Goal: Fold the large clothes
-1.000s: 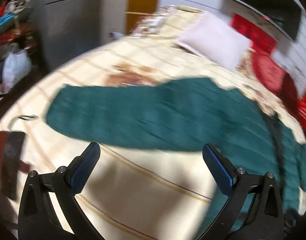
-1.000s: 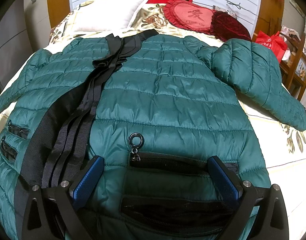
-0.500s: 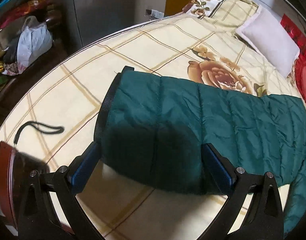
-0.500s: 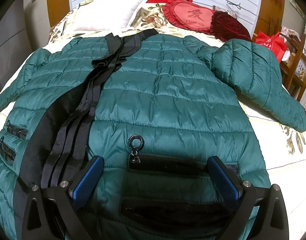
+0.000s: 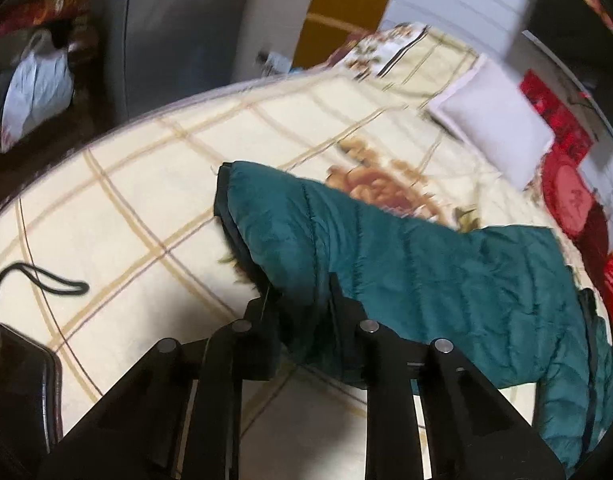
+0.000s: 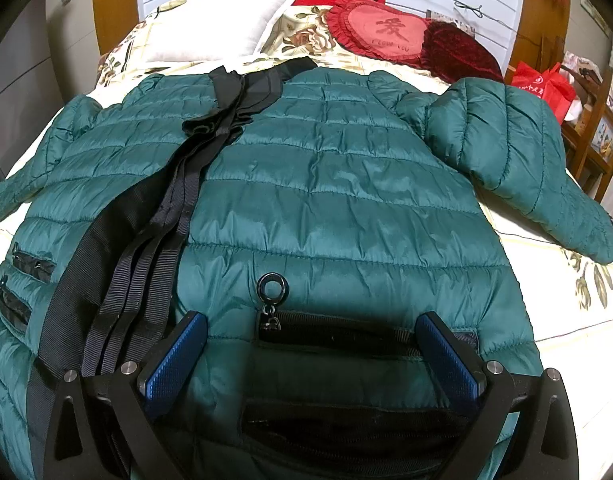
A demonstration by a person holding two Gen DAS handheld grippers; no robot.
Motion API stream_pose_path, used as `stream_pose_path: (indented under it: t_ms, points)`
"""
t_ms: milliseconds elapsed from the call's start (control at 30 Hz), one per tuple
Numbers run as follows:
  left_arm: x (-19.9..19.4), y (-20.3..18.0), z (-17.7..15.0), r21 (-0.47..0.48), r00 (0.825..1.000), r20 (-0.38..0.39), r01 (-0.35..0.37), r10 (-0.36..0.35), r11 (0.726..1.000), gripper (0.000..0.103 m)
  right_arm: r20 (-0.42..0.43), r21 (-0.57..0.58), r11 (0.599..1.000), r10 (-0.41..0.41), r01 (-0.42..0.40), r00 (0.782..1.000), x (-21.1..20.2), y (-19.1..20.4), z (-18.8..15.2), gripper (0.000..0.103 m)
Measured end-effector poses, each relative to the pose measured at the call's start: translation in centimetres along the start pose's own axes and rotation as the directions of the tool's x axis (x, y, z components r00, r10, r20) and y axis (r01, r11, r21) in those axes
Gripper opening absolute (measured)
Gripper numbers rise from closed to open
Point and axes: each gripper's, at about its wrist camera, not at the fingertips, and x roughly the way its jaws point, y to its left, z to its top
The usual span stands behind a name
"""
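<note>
A large dark green quilted jacket (image 6: 346,200) lies front up on the bed, with black webbing straps (image 6: 158,240) across its left half and a zipped pocket near the hem. My right gripper (image 6: 312,354) is open, low over the hem, its blue pads either side of the pocket zip. In the left wrist view my left gripper (image 5: 302,300) is shut on the jacket's left sleeve (image 5: 346,248) near its black cuff, and the sleeve is raised off the bedspread. The other sleeve (image 6: 526,168) lies spread to the right.
The bed has a cream checked floral bedspread (image 5: 146,200). A white pillow (image 6: 214,28) and red heart cushions (image 6: 386,32) sit at the headboard. A black cord loop (image 5: 38,280) and a dark object lie near the bed's left edge. A red bag (image 6: 542,84) stands at right.
My left gripper has closed on the sleeve near the cuff and lifted it from the bed. The right gripper has stayed still and open over the hem.
</note>
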Motion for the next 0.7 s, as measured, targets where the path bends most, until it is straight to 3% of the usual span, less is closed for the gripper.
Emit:
stream_pose_path:
  t_ms: [200, 367, 500, 700]
  points:
    - [-3.6, -2.1, 1.0, 0.021, 0.993, 0.086, 0.084, -0.086, 0.996, 0.016, 0.000, 0.000, 1.000, 0.000, 0.000, 1.000, 0.0, 0.0, 0.0, 0.103]
    - [-5.5, -5.0, 1.8, 0.036, 0.985, 0.079, 0.152, -0.155, 0.988, 0.016, -0.002, 0.000, 1.000, -0.001, 0.001, 1.000, 0.0, 0.0, 0.0, 0.103]
    - [-7.7, -9.5, 2.1, 0.070, 0.962, 0.087, 0.255, -0.261, 0.964, 0.016, 0.000, 0.006, 1.000, -0.020, 0.020, 1.000, -0.3, -0.1, 0.3, 0.103]
    - [-11.2, -19.9, 1.6, 0.181, 0.905, 0.074, 0.402, -0.420, 0.898, 0.016, 0.161, 0.087, 0.996, -0.038, 0.024, 0.986, -5.6, -2.5, 0.6, 0.103]
